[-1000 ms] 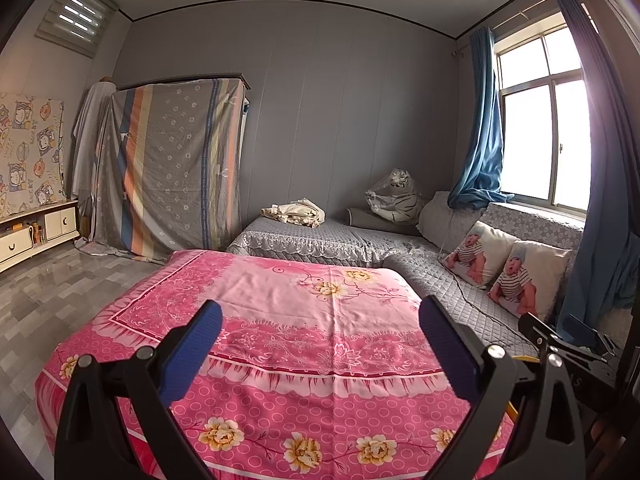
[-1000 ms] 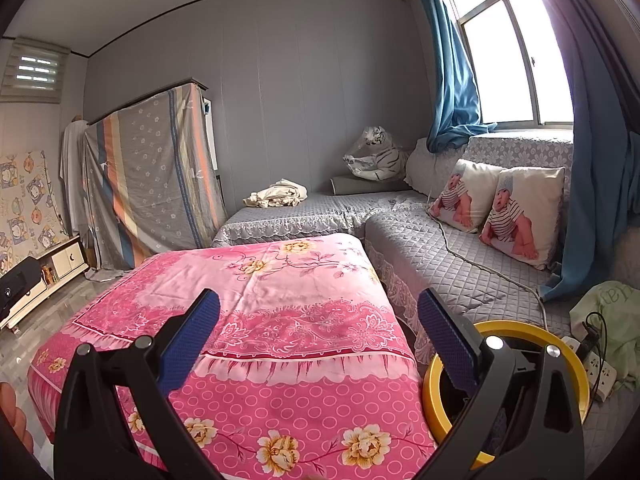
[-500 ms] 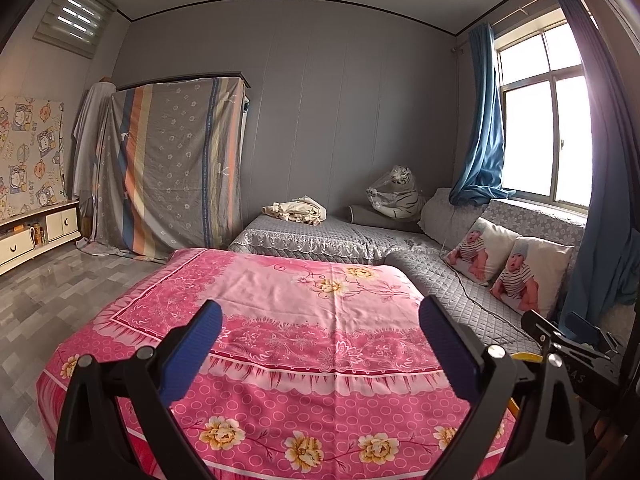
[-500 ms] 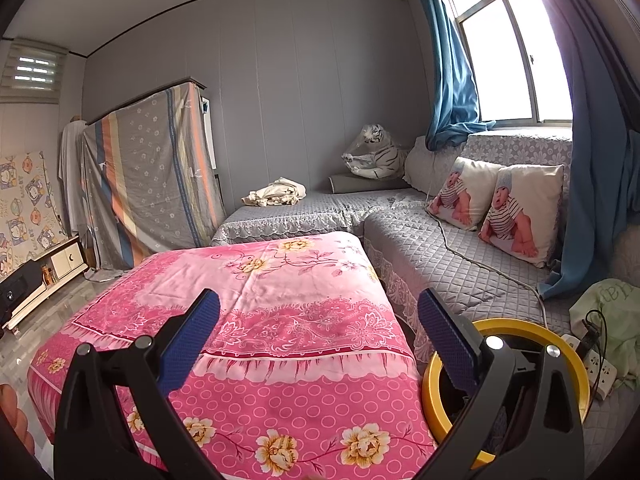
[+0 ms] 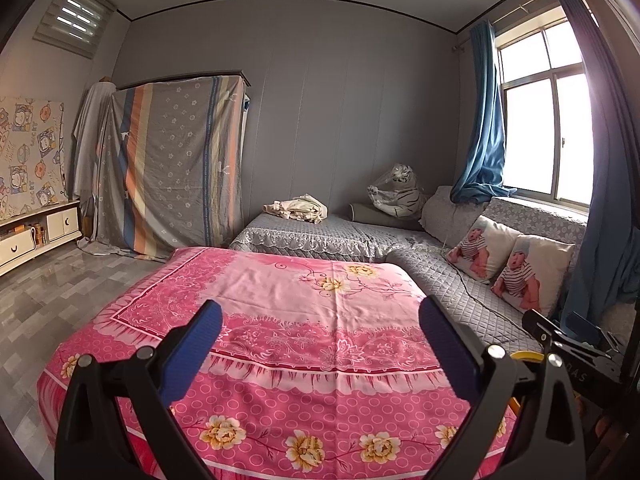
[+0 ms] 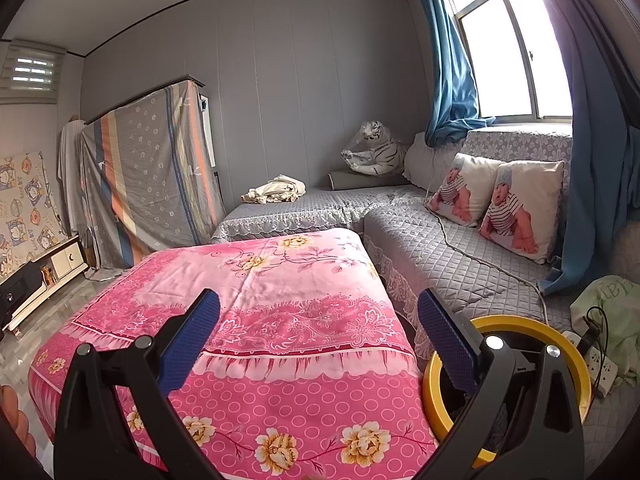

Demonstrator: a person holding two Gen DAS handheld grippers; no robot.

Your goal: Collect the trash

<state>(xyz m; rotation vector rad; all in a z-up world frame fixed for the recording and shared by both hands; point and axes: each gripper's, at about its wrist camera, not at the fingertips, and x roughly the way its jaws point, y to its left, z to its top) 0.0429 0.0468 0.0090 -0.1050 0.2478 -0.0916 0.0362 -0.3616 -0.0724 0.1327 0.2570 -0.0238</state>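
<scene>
Both tools held level above the near end of the pink floral cover [image 5: 304,304]. My left gripper [image 5: 320,340] has its blue pads spread wide, nothing between them; my right gripper [image 6: 318,338] likewise, wide and empty. No trash visible on the cover or the grey sofa [image 6: 460,248]. The only likely receptacle is the yellow-rimmed bin [image 6: 568,356], low at the near right, just beside my right gripper's right finger, so the right hand is nearer it. I judge collecting hasn't begun; I must find litter first.
</scene>
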